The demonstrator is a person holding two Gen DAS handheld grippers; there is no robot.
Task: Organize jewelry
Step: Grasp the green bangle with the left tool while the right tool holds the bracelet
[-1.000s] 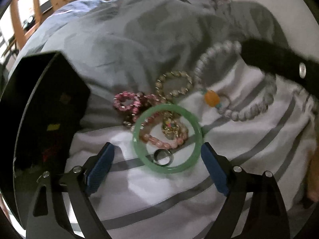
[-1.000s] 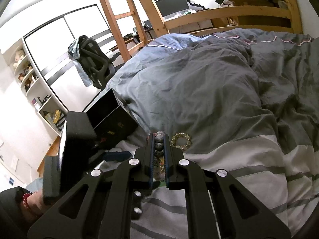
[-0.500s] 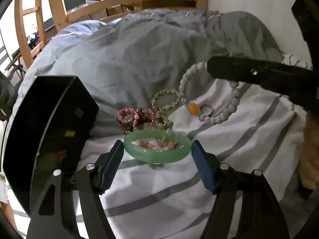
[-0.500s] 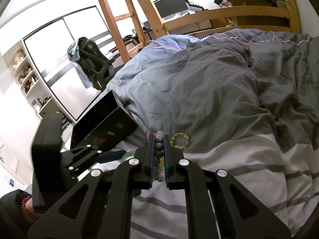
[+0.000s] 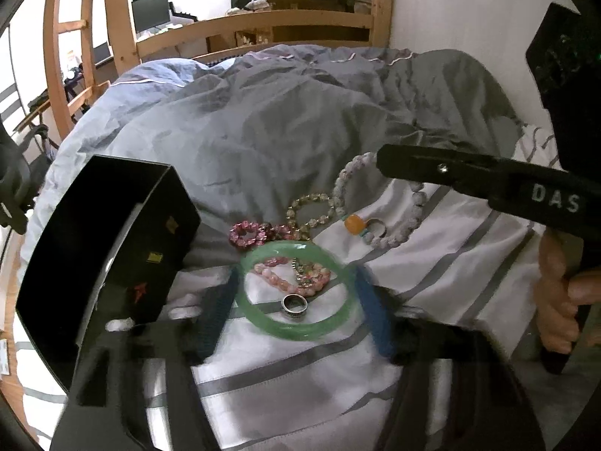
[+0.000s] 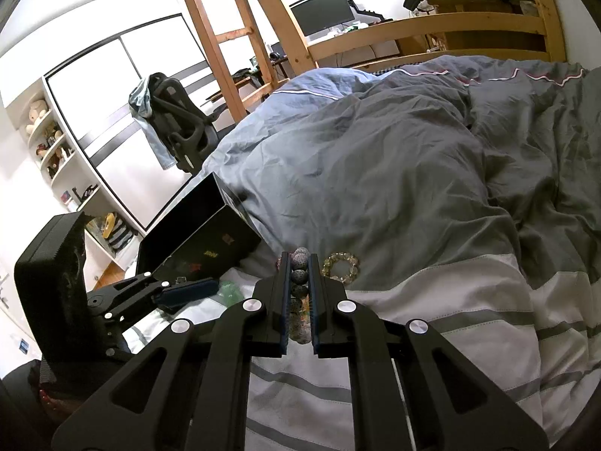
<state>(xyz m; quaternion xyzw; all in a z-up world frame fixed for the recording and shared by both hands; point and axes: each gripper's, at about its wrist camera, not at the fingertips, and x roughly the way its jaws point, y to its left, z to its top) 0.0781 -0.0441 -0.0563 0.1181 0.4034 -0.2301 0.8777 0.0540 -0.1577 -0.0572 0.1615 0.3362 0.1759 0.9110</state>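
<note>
We're on a bed (image 5: 432,263) with a striped white sheet up front and a rumpled grey duvet (image 6: 375,143) behind, wooden loft rails (image 5: 263,24) and a monitor (image 6: 323,9) beyond. Only the right wrist view takes in the room's left side: wardrobe doors (image 6: 112,75), a chair (image 6: 180,120) draped with cloth, shelves (image 6: 49,143) of small things. Only the left wrist view lays the jewelry out: a green bangle (image 5: 296,291) between the blue fingers (image 5: 370,312) of the left gripper (image 5: 293,312), which have just been closing and now clamp the bangle by its sides. A pink bracelet (image 5: 289,276) and a ring (image 5: 295,305) show through its hoop. Behind sit a dark pink bracelet (image 5: 249,233), a pale yellow-green one (image 5: 311,208), a second ring (image 5: 376,227) and an orange bead (image 5: 355,224). The right gripper (image 6: 300,300) is clamped on a grey bead strand (image 6: 300,282), its fingers nearly together. The black box (image 5: 105,248) stands open on the bed's left side; a white liner shows inside, contents too dark to tell. A hand (image 5: 559,300) grips the right handle.
</note>
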